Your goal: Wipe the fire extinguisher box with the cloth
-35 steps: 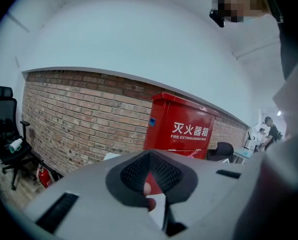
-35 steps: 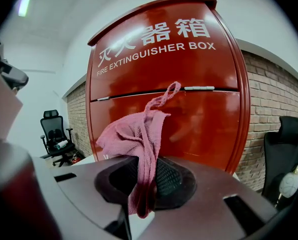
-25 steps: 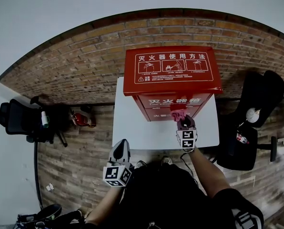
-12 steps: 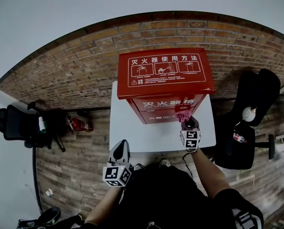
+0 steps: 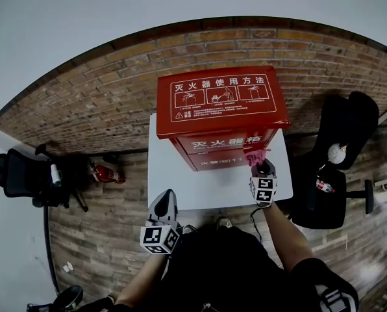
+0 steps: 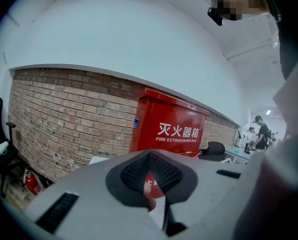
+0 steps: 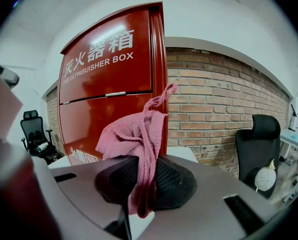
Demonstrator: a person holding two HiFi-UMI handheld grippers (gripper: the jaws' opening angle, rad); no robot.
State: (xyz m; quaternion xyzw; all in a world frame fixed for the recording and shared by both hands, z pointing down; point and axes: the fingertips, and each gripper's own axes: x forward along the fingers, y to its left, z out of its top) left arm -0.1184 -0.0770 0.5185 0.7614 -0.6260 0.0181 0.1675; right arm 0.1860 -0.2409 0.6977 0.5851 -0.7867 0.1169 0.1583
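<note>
A black office chair (image 5: 18, 174) and a small red extinguisher (image 5: 107, 172) stand on the floor at the left, under a brick wall (image 5: 115, 90). The left gripper (image 5: 166, 197) hangs off the white desk's (image 5: 177, 174) near edge, jaws closed on nothing. The fire extinguisher box (image 5: 219, 99) stands at the desk's back edge. The right gripper (image 5: 262, 166) pinches the pink cloth (image 5: 257, 155) at the right edge of the box's front. A second ago it was mid-front. Another black chair (image 5: 349, 135) stands at the right.

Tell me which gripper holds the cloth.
The right gripper: its jaws are shut on the pink cloth at the box's front right edge. The left gripper is shut on nothing, away from the box.
</note>
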